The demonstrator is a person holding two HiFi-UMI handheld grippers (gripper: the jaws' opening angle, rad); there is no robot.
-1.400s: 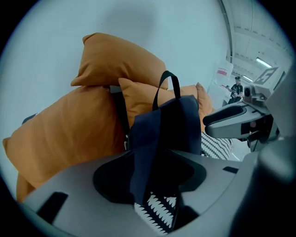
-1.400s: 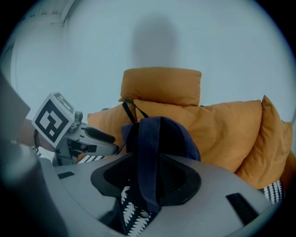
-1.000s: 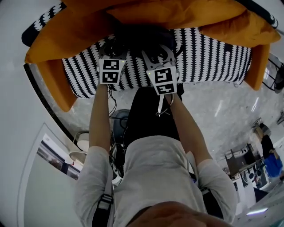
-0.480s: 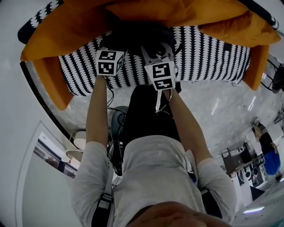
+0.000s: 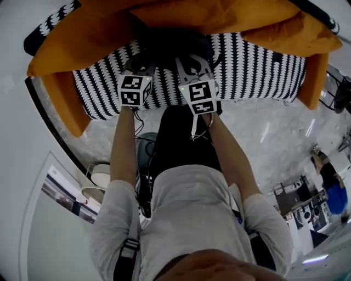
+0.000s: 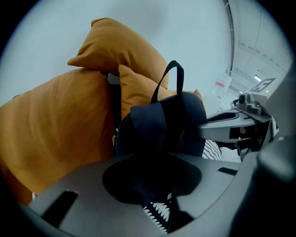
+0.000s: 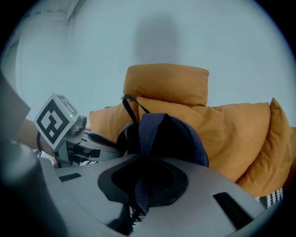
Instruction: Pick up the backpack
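A dark backpack (image 5: 171,45) stands upright on the striped sofa seat (image 5: 258,68), leaning on orange cushions (image 5: 219,16). Both grippers reach into its near side. In the left gripper view the backpack (image 6: 178,122) fills the middle, and one of its shoulder straps (image 6: 147,134) runs down into the narrow gap of my left gripper (image 6: 157,203), whose jaws are closing on it. My right gripper (image 7: 136,203) is closing too, with the other strap (image 7: 149,139) pinched between its jaws. The backpack's top handle (image 6: 172,76) sticks up free.
Orange cushions (image 7: 231,134) line the sofa back and arms (image 5: 66,104). The person's legs and a dark bag on the floor (image 5: 148,153) lie below the grippers. Pale glossy floor (image 5: 274,131) runs along the sofa's front edge.
The left gripper pushed toward the backpack, then drew back a little. The right gripper stayed in place at the backpack.
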